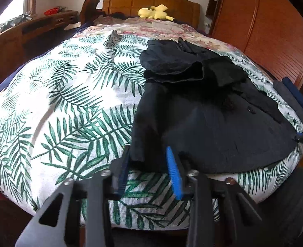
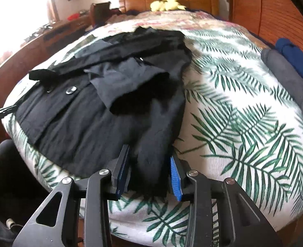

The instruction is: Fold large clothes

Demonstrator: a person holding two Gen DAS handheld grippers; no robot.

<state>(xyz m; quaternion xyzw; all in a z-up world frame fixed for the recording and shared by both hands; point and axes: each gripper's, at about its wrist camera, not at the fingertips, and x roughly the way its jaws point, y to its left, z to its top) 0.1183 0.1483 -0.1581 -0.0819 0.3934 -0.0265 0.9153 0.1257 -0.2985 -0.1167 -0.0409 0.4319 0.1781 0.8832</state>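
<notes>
A black coat [image 1: 213, 123] lies on the bed [image 1: 58, 103] with its sleeves folded across the chest; it also shows in the right wrist view [image 2: 102, 107]. My left gripper [image 1: 148, 154] is open with its jaws on either side of the coat's lower left hem corner at the foot of the bed. My right gripper [image 2: 149, 154] is open with its jaws around the lower right hem corner. The cloth sits between the blue pads [image 2: 175, 177] of each gripper without being pinched.
The bed has a palm-leaf cover [image 2: 244, 113]. A yellow plush toy [image 1: 155, 13] lies by the wooden headboard [image 1: 151, 2]. Folded grey and blue clothes [image 2: 291, 65] are stacked at the bed's right edge. A wooden wardrobe [image 1: 264, 26] stands right, a desk [image 1: 28, 30] left.
</notes>
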